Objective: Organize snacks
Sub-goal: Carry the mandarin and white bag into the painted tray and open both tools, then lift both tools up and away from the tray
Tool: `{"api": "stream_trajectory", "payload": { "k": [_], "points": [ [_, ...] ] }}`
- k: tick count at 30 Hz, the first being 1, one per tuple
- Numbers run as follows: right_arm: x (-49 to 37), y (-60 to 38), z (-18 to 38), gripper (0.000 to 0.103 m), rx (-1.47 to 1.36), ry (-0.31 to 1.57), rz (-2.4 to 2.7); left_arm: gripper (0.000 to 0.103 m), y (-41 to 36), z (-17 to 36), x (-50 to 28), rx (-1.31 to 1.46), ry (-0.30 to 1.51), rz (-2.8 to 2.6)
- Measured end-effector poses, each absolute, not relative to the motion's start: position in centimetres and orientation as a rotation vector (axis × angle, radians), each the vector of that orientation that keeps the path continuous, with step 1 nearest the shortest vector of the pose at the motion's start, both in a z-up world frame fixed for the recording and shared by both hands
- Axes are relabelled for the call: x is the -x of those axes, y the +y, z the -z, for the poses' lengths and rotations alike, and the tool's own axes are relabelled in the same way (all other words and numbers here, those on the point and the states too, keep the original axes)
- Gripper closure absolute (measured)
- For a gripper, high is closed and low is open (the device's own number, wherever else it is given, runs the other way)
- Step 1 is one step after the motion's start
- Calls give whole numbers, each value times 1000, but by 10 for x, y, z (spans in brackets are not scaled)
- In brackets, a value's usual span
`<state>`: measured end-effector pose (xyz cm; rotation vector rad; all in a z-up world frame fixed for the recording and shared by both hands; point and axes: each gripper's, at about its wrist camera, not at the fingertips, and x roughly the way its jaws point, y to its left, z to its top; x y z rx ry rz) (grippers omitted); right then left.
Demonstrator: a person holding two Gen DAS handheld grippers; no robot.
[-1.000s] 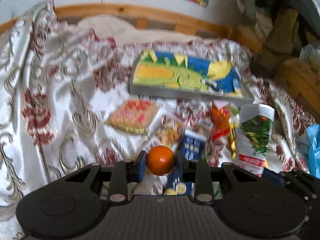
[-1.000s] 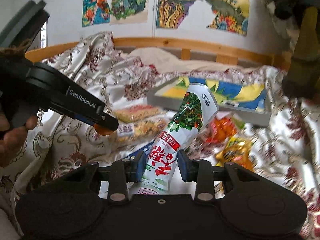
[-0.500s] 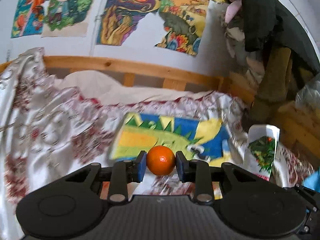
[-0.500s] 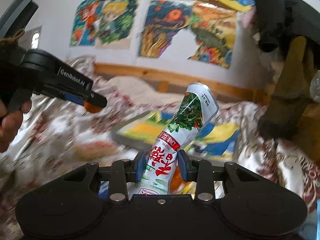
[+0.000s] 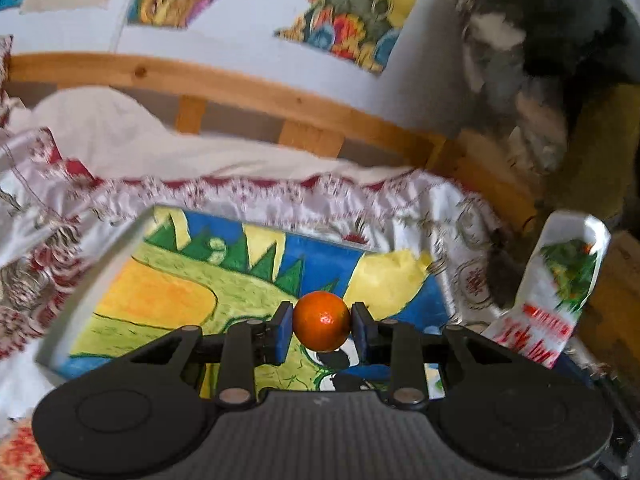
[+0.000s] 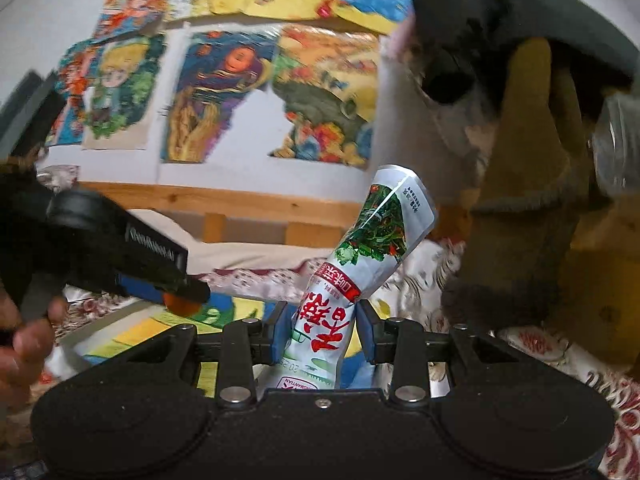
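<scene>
The shallow grey tray (image 5: 132, 236) with the bright painted landscape on its floor lies flat on the patterned red-and-white satin bedspread (image 5: 452, 216), and its visible floor shows only the painting, green hills, yellow sun, blue sky; the nearest part is hidden behind the tools. In the left wrist view, the left gripper (image 5: 321, 328) sits dead centre, its blue pads (image 5: 283, 330) clamped on either side of a small round glossy orange fruit (image 5: 321, 326), which hangs just over the tray's near right portion. Out at three o'clock, the tall white snack packet with green leaf picture and red lettering (image 5: 556, 288) leans up and to the right, beyond the tray's right edge.

Over in the right wrist view, the right gripper (image 6: 321, 336) pinches that same white packet (image 6: 352, 280) low down, pads squeezing its lower end while the top tilts toward one o'clock. At nine o'clock the left tool comes in from the side, a hand (image 6: 24, 344) wrapped around its grip, the orange fruit (image 6: 178, 303) peeking out beneath its tip, above the tray.

Farther back runs the wooden bed rail (image 5: 240, 84), and past it the white wall carries colourful drawings (image 6: 224, 92). At two o'clock dark clothing (image 6: 500, 20) hangs.
</scene>
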<state>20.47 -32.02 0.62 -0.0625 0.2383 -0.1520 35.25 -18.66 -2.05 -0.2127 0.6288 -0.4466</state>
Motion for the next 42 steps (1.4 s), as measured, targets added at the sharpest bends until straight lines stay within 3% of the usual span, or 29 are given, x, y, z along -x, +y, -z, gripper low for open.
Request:
{"api": "stream_trajectory", "payload": {
  "k": [6, 16, 26, 30, 35, 42],
  "points": [
    [-233, -326, 5, 65, 55, 247, 154, 69, -198, 43, -367, 170, 714, 406],
    [-255, -328, 32, 63, -16, 438, 81, 69, -204, 55, -370, 49, 811, 383],
    [-261, -328, 42, 52, -25, 506, 82, 68, -204, 64, -369, 31, 856, 365],
    [-255, -331, 41, 50, -34, 512, 83, 55, -194, 63, -368, 89, 868, 351],
    [-243, -330, 29, 40, -33, 484, 93, 35, -180, 54, -357, 151, 853, 329],
    [-206, -325, -6, 17, -24, 380, 112, 12, -160, 12, -318, 153, 712, 323]
  ]
}}
